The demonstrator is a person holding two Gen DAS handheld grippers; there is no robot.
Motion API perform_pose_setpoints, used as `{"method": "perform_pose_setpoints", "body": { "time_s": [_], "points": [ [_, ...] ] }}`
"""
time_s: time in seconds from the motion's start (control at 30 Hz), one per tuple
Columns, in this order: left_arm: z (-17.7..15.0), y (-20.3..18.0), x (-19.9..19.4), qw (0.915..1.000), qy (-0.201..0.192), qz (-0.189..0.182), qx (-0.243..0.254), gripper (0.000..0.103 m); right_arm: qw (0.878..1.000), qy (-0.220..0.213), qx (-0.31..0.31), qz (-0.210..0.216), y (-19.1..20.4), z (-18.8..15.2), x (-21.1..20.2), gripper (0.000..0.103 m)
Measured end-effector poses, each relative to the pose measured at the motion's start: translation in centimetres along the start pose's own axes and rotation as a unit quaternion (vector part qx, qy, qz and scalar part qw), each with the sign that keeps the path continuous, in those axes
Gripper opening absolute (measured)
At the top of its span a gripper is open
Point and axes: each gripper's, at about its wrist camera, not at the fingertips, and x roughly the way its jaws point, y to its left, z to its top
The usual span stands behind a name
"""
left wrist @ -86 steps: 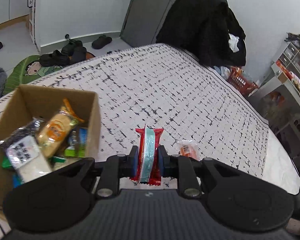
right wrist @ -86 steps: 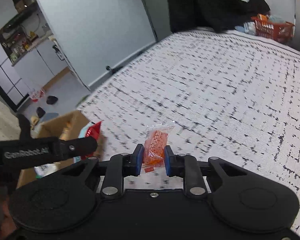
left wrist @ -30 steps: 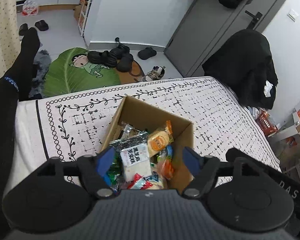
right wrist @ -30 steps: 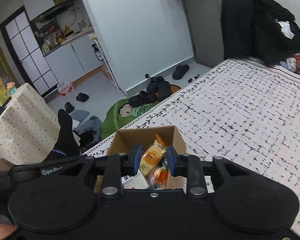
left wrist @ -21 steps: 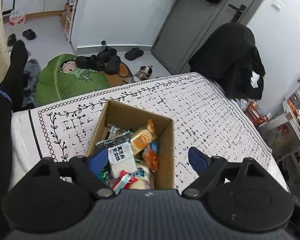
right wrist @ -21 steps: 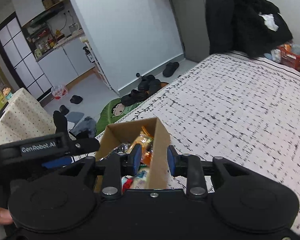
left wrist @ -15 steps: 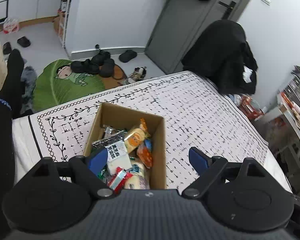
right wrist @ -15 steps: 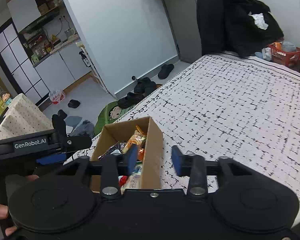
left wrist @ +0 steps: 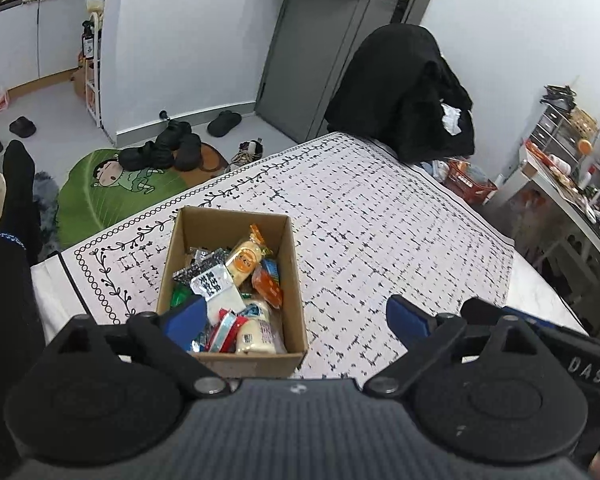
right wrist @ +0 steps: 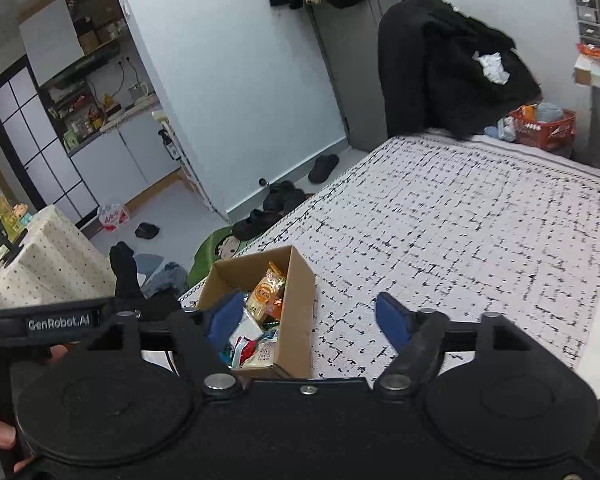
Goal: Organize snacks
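Observation:
A cardboard box (left wrist: 292, 264) (right wrist: 300, 304) stands near the corner of the patterned table and holds several snack packets. Among them are a yellow bun packet (left wrist: 244, 258) (right wrist: 266, 290), an orange packet (left wrist: 267, 288), a white packet (left wrist: 216, 286) and a red-striped packet (left wrist: 224, 330). My left gripper (left wrist: 296, 318) hangs above and in front of the box, jaws opening wide, nothing between them. My right gripper (right wrist: 306, 318) hovers over the box's right wall, jaws also opening, holding nothing.
The white tablecloth with black dashes (left wrist: 380, 232) (right wrist: 460, 220) spreads bare to the right of the box. A chair draped in black clothes (left wrist: 404, 92) stands at the far end. A person's black-socked leg (left wrist: 8, 240) is at the left. Shoes and a green mat (left wrist: 112, 184) lie on the floor.
Both grippers have pulled back and risen from the box. The right gripper's jaws went from nearly shut to wide apart, and the orange packet now lies in the box. The left jaws widened further.

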Motion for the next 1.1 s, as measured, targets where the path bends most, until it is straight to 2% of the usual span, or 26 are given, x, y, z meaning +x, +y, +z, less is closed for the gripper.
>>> {"method": "perform_pose_setpoints", "body": {
  "time_s": [0.13,0.27,0.37,1.1],
  "points": [
    [-0.9,-0.3,-1.5,0.9999,-0.003,-0.001,0.017,0.103,1.000,-0.006,-0.001,0.003,0.1,-0.4,-1.7,0.089],
    [-1.7,-0.2,-3.0,0.9994,-0.012,0.003,0.031,0.103,1.000,-0.012,-0.007,0.002,0.6,-0.9,-3.1,0.099],
    [-2.4,0.1,-4.0,0.9992,-0.018,0.002,0.036,0.103,1.000,-0.014,-0.005,0.004,0.8,-1.4,-4.0,0.103],
    [-6.7,0.8,-10.8,0.9931,-0.061,-0.011,0.099,0.103,0.999,-0.024,-0.024,-0.009,3.9,-5.2,-10.4,0.103]
  ]
}}
